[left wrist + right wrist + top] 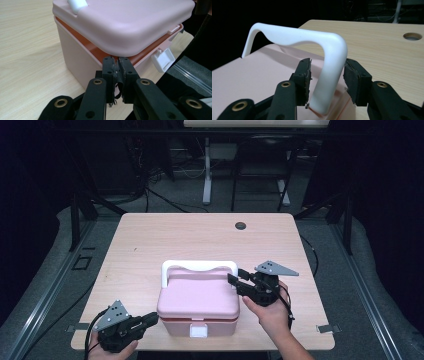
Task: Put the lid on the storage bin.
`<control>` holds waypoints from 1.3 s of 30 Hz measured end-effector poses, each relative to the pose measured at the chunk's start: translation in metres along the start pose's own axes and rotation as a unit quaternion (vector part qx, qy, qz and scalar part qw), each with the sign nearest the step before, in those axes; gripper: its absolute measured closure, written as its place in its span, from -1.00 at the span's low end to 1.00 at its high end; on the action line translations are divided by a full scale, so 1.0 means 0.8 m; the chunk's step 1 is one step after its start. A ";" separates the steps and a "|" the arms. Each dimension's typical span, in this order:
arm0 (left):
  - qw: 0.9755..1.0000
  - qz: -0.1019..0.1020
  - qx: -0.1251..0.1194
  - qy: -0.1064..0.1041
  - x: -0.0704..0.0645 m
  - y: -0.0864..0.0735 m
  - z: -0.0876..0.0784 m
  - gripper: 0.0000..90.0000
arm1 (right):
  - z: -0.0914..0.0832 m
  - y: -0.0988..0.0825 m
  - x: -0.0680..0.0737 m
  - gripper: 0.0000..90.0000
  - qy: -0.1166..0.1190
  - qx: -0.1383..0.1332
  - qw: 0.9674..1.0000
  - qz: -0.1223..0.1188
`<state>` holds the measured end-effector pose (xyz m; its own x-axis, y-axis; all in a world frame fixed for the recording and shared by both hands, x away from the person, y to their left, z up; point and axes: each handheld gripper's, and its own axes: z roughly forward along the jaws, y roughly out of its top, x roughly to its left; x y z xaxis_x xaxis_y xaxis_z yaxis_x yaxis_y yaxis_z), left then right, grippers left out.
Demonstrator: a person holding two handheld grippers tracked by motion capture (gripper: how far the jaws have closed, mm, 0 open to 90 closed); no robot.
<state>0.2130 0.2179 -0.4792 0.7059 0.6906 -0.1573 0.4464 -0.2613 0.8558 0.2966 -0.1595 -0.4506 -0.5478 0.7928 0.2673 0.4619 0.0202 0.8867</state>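
Note:
A pink lidded box with a white handle and a white front latch stands at the table's front middle. My left gripper is shut with nothing in it, its tips against the box's front left corner. In the left gripper view its tips press just under the lid's rim, where an orange band shows. My right gripper is open at the handle's right end. In the right gripper view its jaws straddle the raised handle's upright.
The light wooden table has a round cable hole at the back. Its front edge lies just beneath the box. A hand holds the right gripper. Dark floor, cables and desk legs lie beyond the table.

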 end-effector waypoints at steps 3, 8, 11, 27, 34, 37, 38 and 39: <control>1.000 0.001 0.003 0.000 0.000 -0.002 0.001 0.87 | 0.006 0.000 -0.001 0.46 -0.009 0.005 1.000 0.000; 1.000 0.001 0.009 0.001 0.001 -0.007 0.001 0.87 | 0.007 0.002 -0.002 0.52 -0.002 0.013 1.000 0.012; 1.000 -0.009 0.000 0.000 0.001 -0.009 -0.002 0.87 | 0.005 0.001 -0.003 0.58 0.003 0.022 1.000 0.012; 1.000 -0.018 -0.002 0.007 0.009 -0.013 -0.007 0.86 | -0.001 0.002 -0.005 0.53 0.005 0.013 1.000 0.013; 1.000 -0.021 -0.002 0.006 0.009 -0.013 -0.006 0.86 | -0.002 0.002 -0.005 0.56 0.003 0.015 1.000 0.010; 1.000 -0.017 -0.001 0.007 0.009 -0.013 -0.005 0.86 | -0.003 0.002 -0.004 0.57 0.004 0.016 1.000 0.007; 1.000 -0.017 -0.001 0.007 0.009 -0.013 -0.005 0.86 | -0.003 0.002 -0.005 0.57 0.005 0.017 1.000 0.008; 1.000 -0.017 -0.001 0.007 0.009 -0.013 -0.005 0.86 | -0.003 0.002 -0.004 0.57 0.005 0.017 1.000 0.008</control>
<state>0.2110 0.2283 -0.4876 0.6827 0.7081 -0.1805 0.4691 -0.2352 0.8512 0.2978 -0.1637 -0.4489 -0.5466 0.7870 0.2861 0.4946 0.0277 0.8687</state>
